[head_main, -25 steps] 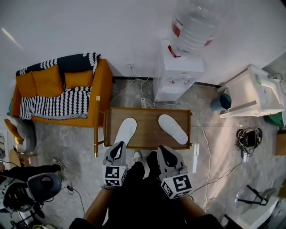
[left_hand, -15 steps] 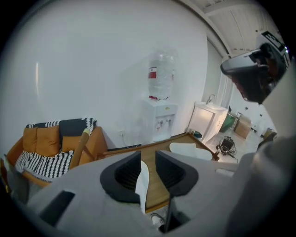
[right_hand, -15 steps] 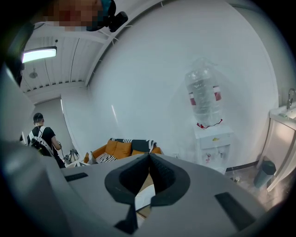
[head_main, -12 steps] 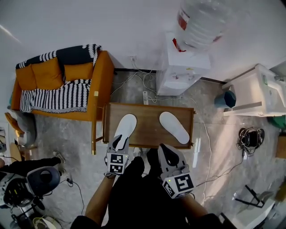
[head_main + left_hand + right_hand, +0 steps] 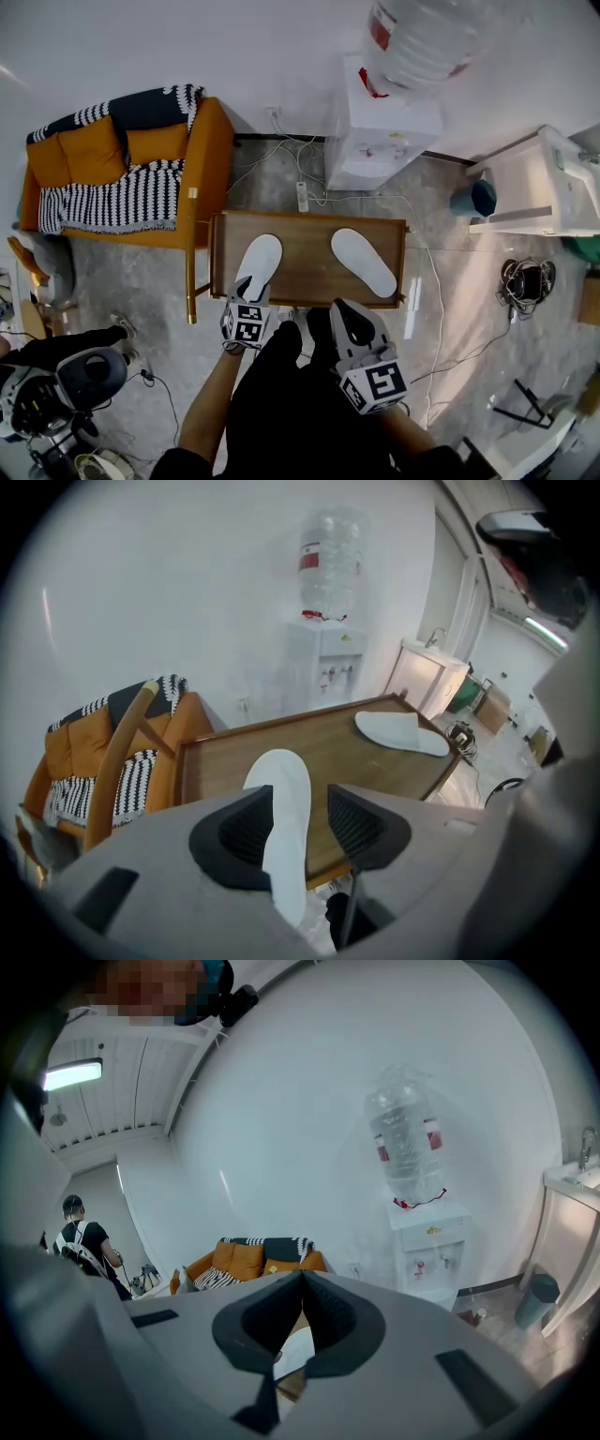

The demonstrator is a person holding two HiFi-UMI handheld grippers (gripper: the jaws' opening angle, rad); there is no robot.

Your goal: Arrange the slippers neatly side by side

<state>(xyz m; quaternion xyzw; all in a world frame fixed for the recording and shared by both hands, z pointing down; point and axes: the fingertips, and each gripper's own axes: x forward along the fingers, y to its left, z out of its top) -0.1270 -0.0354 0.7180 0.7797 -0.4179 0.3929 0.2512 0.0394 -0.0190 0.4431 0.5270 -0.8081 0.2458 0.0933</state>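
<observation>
Two white slippers lie apart on a low brown table point(image 5: 305, 272): the left slipper point(image 5: 260, 265) angled near the left side, the right slipper point(image 5: 364, 262) slanted on the right. My left gripper point(image 5: 250, 294) hangs over the near table edge at the left slipper's heel. Its jaws have just been opening and now stand open, with the slipper point(image 5: 283, 794) lying between and below them, untouched by the pads. The other slipper point(image 5: 401, 731) lies far right on the table point(image 5: 220, 757). My right gripper point(image 5: 344, 317) is shut and empty in front of the table point(image 5: 302, 1324).
A water dispenser point(image 5: 384, 122) stands behind the table, an orange sofa with a striped blanket point(image 5: 122, 178) to its left. A white cabinet point(image 5: 548, 187) and blue bin point(image 5: 473, 199) are at the right. Cables trail over the floor. A person point(image 5: 80, 1246) stands far off.
My left gripper has dropped toward the near table edge, down to the left slipper's heel, and its jaws have spread apart. The right gripper has sunk slightly and stays shut.
</observation>
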